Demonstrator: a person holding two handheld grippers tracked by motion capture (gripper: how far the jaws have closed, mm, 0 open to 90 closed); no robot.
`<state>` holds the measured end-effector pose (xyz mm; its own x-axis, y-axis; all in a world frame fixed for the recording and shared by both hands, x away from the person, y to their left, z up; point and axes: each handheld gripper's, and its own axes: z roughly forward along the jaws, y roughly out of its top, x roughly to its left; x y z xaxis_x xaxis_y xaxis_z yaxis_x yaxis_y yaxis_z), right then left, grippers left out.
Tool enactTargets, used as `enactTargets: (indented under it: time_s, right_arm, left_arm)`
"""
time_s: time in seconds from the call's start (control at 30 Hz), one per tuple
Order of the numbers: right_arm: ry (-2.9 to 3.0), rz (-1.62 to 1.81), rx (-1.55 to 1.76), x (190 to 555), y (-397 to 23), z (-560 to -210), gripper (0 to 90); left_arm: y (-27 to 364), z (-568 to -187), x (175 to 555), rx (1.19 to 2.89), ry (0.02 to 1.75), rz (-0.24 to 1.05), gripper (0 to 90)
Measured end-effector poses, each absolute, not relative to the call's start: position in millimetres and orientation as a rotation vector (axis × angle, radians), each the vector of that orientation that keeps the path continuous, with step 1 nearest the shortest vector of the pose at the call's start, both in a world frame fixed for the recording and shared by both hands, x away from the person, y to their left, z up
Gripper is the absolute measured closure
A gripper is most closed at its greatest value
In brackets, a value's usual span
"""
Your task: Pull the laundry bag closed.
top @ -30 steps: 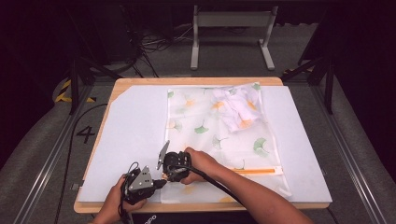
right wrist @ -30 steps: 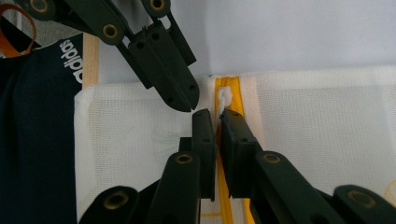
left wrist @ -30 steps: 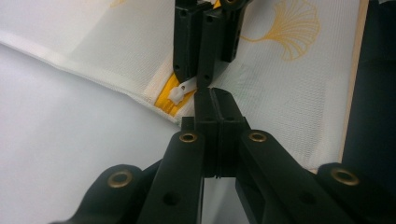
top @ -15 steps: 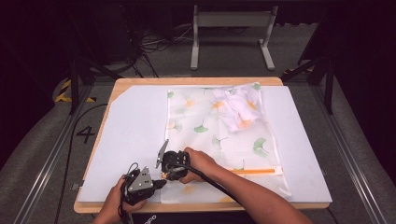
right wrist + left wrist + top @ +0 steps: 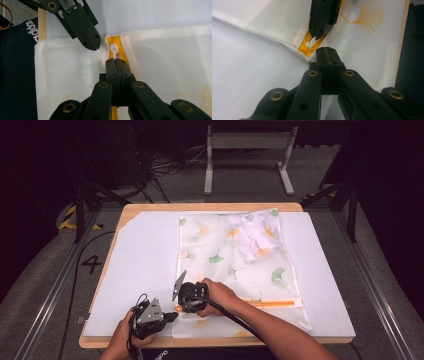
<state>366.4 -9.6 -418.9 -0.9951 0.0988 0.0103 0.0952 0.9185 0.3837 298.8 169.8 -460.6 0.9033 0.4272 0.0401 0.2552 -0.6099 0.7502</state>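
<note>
White zipper pull point(image 5: 114, 50) pinched in closed right gripper point(image 5: 116, 60); mesh bag point(image 5: 227, 265) corner clamped by closed left gripper point(image 5: 327, 50), near worktop's point(image 5: 145, 270) front edge.

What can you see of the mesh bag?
The mesh bag lies flat on the white mat, white netting printed with green and orange ginkgo leaves. White cloth bunches inside near its far end. An orange zipper runs across the near end; its white pull sits at the left corner, where the right tongs meet it, shut. The left tongs pinch the corner edge.
</note>
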Motion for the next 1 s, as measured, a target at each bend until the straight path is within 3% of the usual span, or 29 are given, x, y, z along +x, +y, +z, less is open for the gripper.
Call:
enactTargets:
  time_s: [0.27,0.4,0.77,1.0]
  right_arm:
    - [2.995,0.594,0.06,357.7,-6.5,-419.3,89.4]
    - [2.893,0.527,0.015,349.6,-0.3,-419.7,73.4]
    - [2.913,0.594,0.074,352.8,3.7,-420.6,72.3]
    - [2.928,0.53,0.029,352.4,11.0,-420.7,83.3]
  left_arm:
    - [170.9,-461.4,298.5,2.245,0.475,0.276,90.0]
    - [171.7,-461.4,298.9,2.244,0.476,0.266,90.0]
    - [172.8,-461.6,299.0,2.239,0.476,0.261,90.0]
    - [173.1,-461.9,299.8,2.238,0.47,0.25,90.0]
